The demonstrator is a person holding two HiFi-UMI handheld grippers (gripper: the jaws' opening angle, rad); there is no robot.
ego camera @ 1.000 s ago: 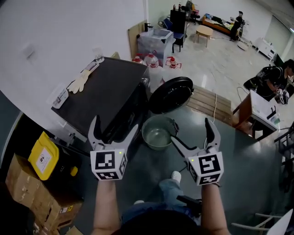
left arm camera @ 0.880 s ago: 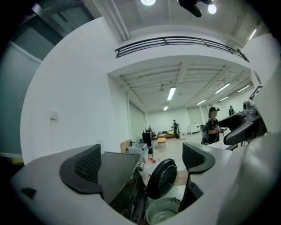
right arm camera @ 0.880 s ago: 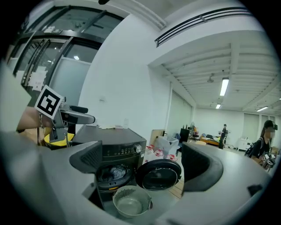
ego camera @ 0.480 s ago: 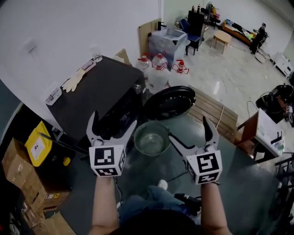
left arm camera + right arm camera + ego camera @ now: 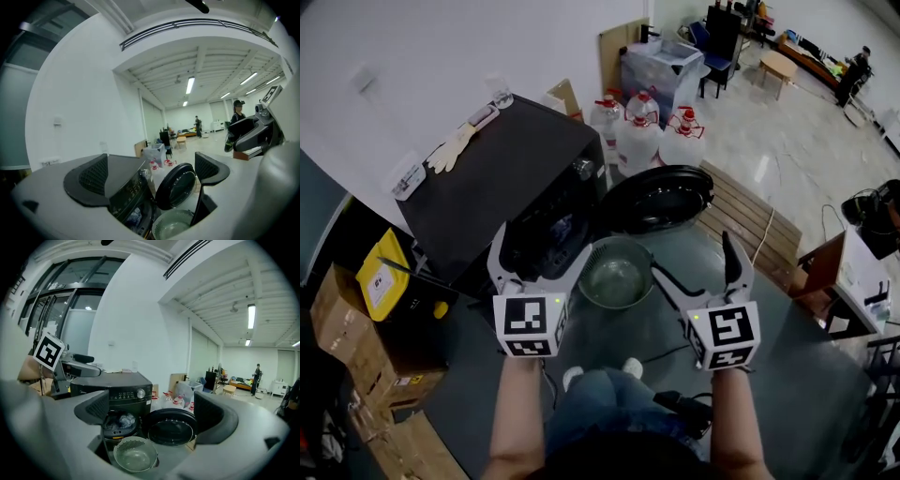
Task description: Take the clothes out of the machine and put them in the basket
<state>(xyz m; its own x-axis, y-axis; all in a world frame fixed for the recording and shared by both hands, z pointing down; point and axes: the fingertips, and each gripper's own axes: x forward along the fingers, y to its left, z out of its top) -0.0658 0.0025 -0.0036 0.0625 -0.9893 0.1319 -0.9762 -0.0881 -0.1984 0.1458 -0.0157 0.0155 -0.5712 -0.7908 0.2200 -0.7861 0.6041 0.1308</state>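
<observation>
The left gripper (image 5: pixel 539 255) and the right gripper (image 5: pixel 697 266) are both held above the floor (image 5: pixel 806 375), in front of the machine (image 5: pixel 511 173). The jaws of each gripper stand wide apart and nothing is between them; both are released. In the head view, the left gripper is before the opening of the machine and the right gripper is further to the right, well apart from it.

The round door (image 5: pixel 661 197) of the machine is swung open to the right. The clothes (image 5: pixel 121 421) are inside the drum, as a crumpled light bundle that shows through the opening. The basket (image 5: pixel 617 279) is round, pale green and has holes in its wall. It stands on the floor just in front of the machine, below the open door, and it is empty. In the head view it lies between the two grippers.

On the dark top of the machine a light glove (image 5: pixel 450 150) lies near the wall. Behind the door are some big water bottles (image 5: pixel 642 141), and beside them a wooden pallet (image 5: pixel 755 220) lies on the floor.
</observation>
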